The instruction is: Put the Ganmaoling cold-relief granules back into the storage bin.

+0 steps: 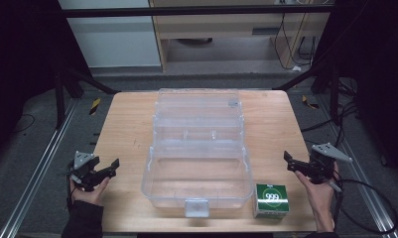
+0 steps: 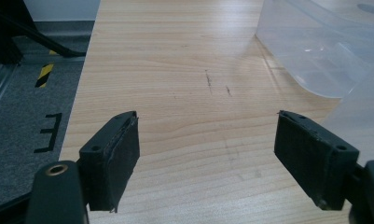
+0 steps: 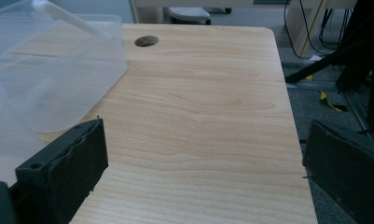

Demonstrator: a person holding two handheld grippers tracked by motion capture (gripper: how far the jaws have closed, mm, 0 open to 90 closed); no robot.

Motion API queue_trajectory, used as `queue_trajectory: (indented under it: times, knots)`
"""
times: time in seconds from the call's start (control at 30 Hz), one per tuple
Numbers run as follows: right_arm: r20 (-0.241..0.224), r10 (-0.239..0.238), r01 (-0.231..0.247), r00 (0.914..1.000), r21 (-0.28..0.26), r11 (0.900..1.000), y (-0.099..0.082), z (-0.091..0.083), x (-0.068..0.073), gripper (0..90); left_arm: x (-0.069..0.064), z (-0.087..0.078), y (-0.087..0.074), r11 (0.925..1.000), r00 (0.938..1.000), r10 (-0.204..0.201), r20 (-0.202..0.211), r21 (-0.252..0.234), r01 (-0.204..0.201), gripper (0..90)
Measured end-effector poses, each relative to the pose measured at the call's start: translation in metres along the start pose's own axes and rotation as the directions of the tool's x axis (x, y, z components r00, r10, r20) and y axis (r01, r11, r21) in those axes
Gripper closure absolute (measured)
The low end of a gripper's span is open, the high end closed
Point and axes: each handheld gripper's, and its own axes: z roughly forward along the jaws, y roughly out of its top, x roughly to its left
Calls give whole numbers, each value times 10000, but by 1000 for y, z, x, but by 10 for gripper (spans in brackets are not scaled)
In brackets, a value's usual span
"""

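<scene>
On wooden table (image 1: 127, 124), clear box (image 1: 199, 163), grey floor, both grippers' jaws apart, empty.

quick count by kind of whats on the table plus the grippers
clear plastic box, open, with its lid back: 1
green carton marked 999: 1
grippers, left gripper and right gripper, both open and empty: 2
total: 4

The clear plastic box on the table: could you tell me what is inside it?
The clear plastic box stands open and looks empty; only the wooden table shows through it. Nothing inside seems covered.
</scene>
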Motion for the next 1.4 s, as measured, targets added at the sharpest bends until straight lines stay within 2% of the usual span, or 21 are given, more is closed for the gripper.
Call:
queue_trajectory:
  times: [0.1,0.17,0.4,0.47,0.63,0.93,1.23,1.33,1.4]
  knots:
    - [-135,-164,164,9998,-71,9998,2,-4,2,5,-1,0,0,10000,10000,24,2,17,-24,222]
    - [-142,-443,441,9989,-130,9989,6,-7,6,17,-2,1,0,9999,9999,140,-55,102,-139,226]
    - [-797,-596,594,9950,-54,9982,16,-13,11,71,-3,0,1,9994,9997,254,10,243,-254,234]
    - [-1151,-644,658,9913,83,9978,18,-14,12,78,-4,0,1,9992,9996,293,-1,268,-292,234]
    - [-1397,-1089,1132,9842,230,9933,24,-17,18,90,-6,1,0,9983,9991,420,80,405,-423,234]
    - [-1814,-1883,1892,9652,-126,9819,38,-29,31,100,-7,1,0,9978,9990,444,90,485,-448,234]
    - [-2284,-2878,2974,9301,81,9547,51,-35,35,101,-8,4,-1,9953,9980,626,100,740,-632,234]
    - [-2675,-3170,3349,9099,231,9420,54,-38,38,101,-9,5,-2,9946,9978,644,125,803,-652,234]
    - [-2911,-3450,3713,8923,388,9277,56,-39,42,100,-10,6,-2,9940,9975,690,132,846,-698,234]
